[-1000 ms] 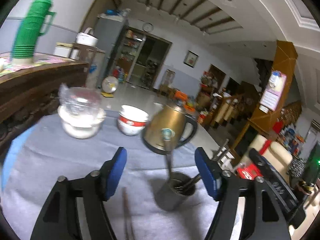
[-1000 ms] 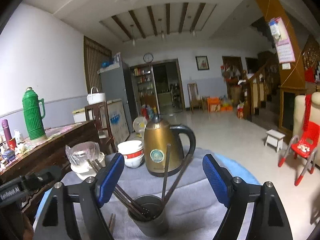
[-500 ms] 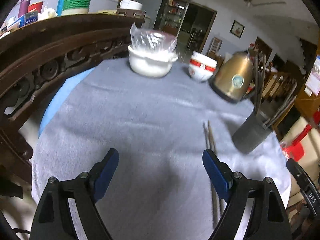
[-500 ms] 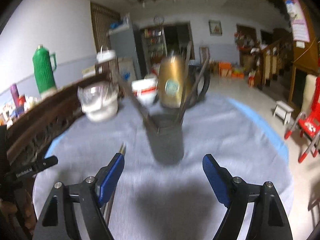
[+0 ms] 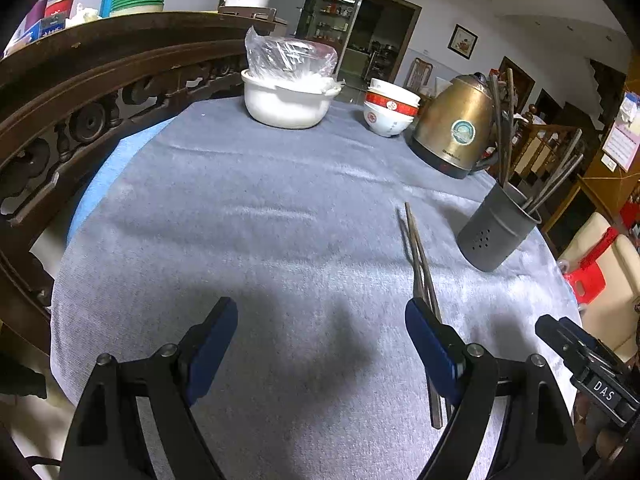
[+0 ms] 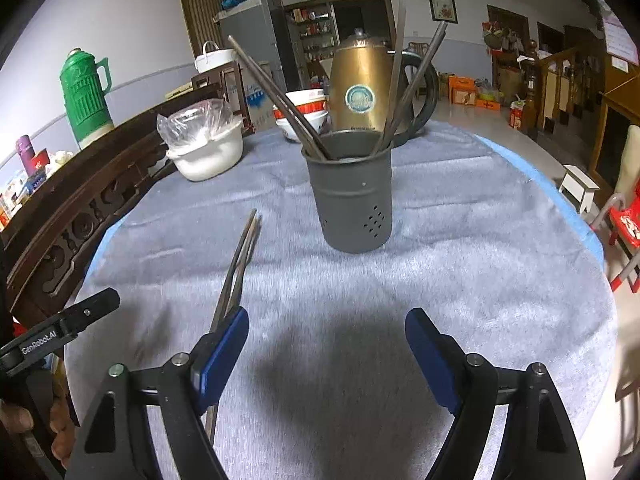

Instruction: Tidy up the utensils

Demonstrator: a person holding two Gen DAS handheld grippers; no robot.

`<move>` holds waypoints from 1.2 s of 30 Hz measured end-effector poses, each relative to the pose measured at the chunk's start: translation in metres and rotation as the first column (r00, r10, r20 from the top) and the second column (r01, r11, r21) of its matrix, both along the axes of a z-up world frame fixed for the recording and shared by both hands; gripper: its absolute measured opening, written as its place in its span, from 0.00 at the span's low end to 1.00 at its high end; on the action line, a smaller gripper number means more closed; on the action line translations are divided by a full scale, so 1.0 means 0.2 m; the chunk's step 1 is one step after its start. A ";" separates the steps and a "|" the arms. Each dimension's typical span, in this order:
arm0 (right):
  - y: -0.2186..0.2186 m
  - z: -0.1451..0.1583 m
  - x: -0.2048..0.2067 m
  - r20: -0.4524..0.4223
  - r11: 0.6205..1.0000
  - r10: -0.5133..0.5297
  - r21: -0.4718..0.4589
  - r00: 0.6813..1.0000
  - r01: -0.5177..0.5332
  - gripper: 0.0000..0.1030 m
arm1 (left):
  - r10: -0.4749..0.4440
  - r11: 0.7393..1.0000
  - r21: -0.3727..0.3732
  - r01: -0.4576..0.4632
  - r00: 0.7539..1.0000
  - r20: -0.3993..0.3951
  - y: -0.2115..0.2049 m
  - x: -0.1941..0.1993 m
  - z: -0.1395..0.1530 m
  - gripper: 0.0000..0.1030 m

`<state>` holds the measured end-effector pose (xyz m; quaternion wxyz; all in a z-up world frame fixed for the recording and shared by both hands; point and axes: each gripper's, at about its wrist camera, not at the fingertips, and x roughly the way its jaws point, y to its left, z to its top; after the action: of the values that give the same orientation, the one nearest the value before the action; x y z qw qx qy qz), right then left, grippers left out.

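The left wrist view alone shows the carved wooden rail (image 5: 100, 92) filling its left side and the tip of the right gripper (image 5: 576, 344) at its lower right edge. The right wrist view alone shows the table's blue-edged rim (image 6: 560, 196) on the right with open floor and a white stool (image 6: 578, 188) beyond, and a hand (image 6: 24, 420) low at the left edge.

A loose pair of chopsticks (image 6: 240, 264) lies flat on the grey cloth (image 6: 460, 260), its long axis running from the lower left of that frame up toward the centre, tips converging near the dark utensil holder (image 6: 352, 200). In the left view the pair (image 5: 420, 264) runs up the frame's right of centre, passing under the right-hand finger. More chopsticks stand fanned in the holder (image 5: 494, 232), with a brass kettle (image 6: 362, 88) behind.

The left gripper (image 5: 320, 344) and the right gripper (image 6: 326, 344) both stand wide with only bare cloth between the pads. The cloth's middle is open.
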<state>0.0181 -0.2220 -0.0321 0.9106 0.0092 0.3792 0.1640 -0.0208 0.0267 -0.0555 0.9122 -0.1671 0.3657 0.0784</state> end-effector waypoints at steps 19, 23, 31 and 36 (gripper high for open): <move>0.03 0.00 0.00 -0.018 1.000 0.011 0.006 1.000 -0.011 0.81 | -0.029 1.000 0.009 0.029 0.999 -0.015 -0.04 -0.02 -0.01 0.83; 0.02 -0.01 -0.01 -0.026 1.000 0.006 0.011 1.000 -0.006 0.81 | -0.029 1.000 0.007 0.030 0.999 -0.018 -0.04 -0.02 -0.01 0.83; 0.01 -0.01 -0.01 -0.031 1.000 0.002 0.012 1.000 -0.002 0.81 | -0.035 0.999 0.002 0.035 0.999 -0.026 -0.04 -0.01 -0.03 0.83; 0.02 -0.01 -0.01 -0.032 1.000 0.006 0.011 0.999 -0.006 0.81 | -0.035 0.999 -0.001 0.035 0.999 -0.026 -0.04 -0.02 -0.03 0.83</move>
<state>0.0168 -0.2171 -0.0349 0.9038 0.0158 0.3930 0.1685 -0.0241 0.0189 -0.0611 0.9087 -0.1599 0.3803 0.0644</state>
